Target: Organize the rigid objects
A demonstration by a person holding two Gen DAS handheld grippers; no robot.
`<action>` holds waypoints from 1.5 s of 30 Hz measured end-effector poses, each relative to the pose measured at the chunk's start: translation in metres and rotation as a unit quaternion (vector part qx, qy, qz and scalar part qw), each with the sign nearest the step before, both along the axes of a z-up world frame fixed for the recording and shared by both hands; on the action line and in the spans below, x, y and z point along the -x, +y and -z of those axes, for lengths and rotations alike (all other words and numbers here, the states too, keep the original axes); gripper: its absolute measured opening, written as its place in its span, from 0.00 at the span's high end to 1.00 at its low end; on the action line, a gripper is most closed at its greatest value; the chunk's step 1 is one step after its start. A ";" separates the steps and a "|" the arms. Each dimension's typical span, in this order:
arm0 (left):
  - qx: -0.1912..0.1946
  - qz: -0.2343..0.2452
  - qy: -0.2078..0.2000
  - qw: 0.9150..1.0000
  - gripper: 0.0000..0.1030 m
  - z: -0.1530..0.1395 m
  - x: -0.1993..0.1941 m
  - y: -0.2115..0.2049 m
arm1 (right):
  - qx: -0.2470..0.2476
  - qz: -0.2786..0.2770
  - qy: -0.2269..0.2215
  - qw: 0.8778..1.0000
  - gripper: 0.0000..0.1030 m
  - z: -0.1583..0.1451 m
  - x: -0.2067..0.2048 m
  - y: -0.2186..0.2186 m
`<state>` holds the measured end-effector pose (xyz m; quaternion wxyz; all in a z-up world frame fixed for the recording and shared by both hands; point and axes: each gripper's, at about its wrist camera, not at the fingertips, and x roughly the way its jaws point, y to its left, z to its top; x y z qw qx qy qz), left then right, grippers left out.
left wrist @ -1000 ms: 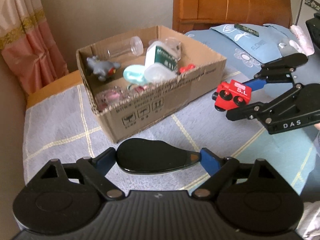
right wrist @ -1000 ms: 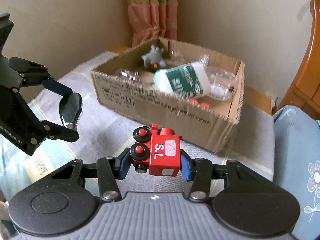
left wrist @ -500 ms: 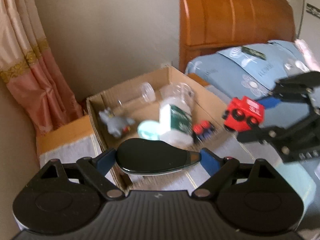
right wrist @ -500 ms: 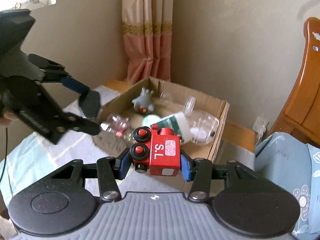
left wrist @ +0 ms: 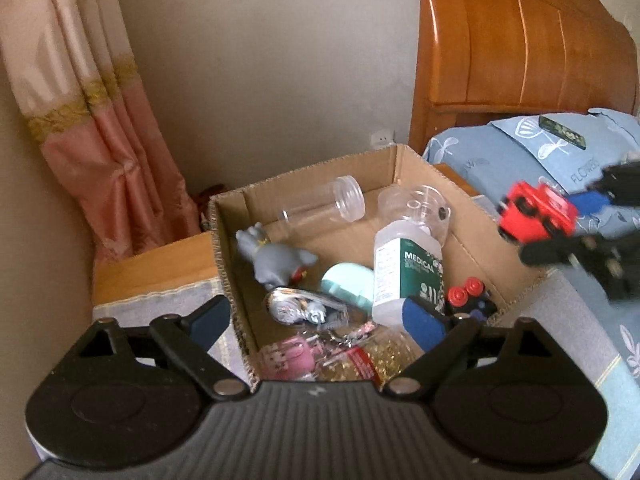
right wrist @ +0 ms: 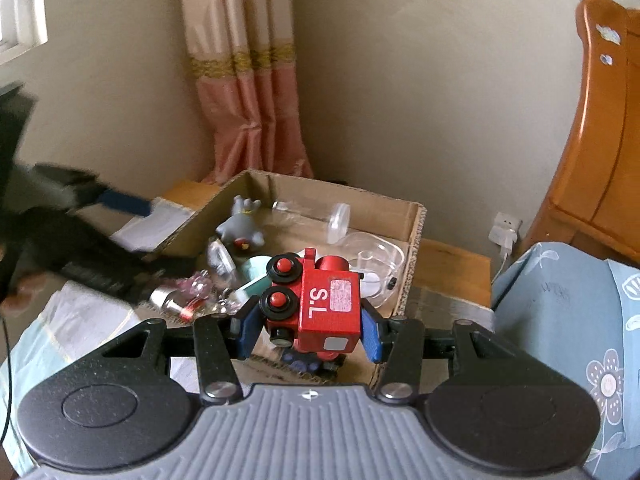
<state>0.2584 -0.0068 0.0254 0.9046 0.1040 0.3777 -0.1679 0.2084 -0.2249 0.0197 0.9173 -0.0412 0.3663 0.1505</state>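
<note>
My right gripper is shut on a red wooden toy train marked "S.L" and holds it above the near right corner of the cardboard box. The train also shows, blurred, in the left wrist view. My left gripper is open and empty, above the box's near edge. The black oval object it held is out of sight. The box holds a grey figure, a medical bottle, clear jars and other small items.
The box stands on a checked cloth over a wooden stand by the wall. A pink curtain hangs at the left. A wooden headboard and blue pillow are at the right.
My left gripper has opened over the box and the black oval object is gone from it. Both grippers rose and moved over the box; the right still holds the train.
</note>
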 end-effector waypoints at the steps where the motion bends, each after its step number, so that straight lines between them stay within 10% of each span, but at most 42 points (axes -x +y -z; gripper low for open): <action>1: -0.003 0.001 -0.008 1.000 0.03 -0.001 0.006 0.001 | 0.000 0.004 0.003 1.000 0.47 0.000 -0.004 0.000; 8: -0.007 0.012 -0.041 0.999 0.01 -0.010 0.041 0.001 | -0.006 0.058 0.024 0.998 0.45 0.013 -0.039 -0.002; 13: -0.010 0.014 -0.059 0.998 0.01 -0.011 0.061 0.001 | -0.024 0.081 0.036 0.996 0.24 0.020 -0.046 -0.005; 26: -0.016 -0.057 -0.117 0.991 0.01 -0.019 0.102 0.006 | 0.000 0.121 0.024 0.992 0.00 -0.006 0.022 0.010; 45: 0.010 -0.177 0.005 0.984 0.01 -0.002 0.154 0.014 | 0.004 0.191 0.064 0.980 0.00 0.029 0.133 0.041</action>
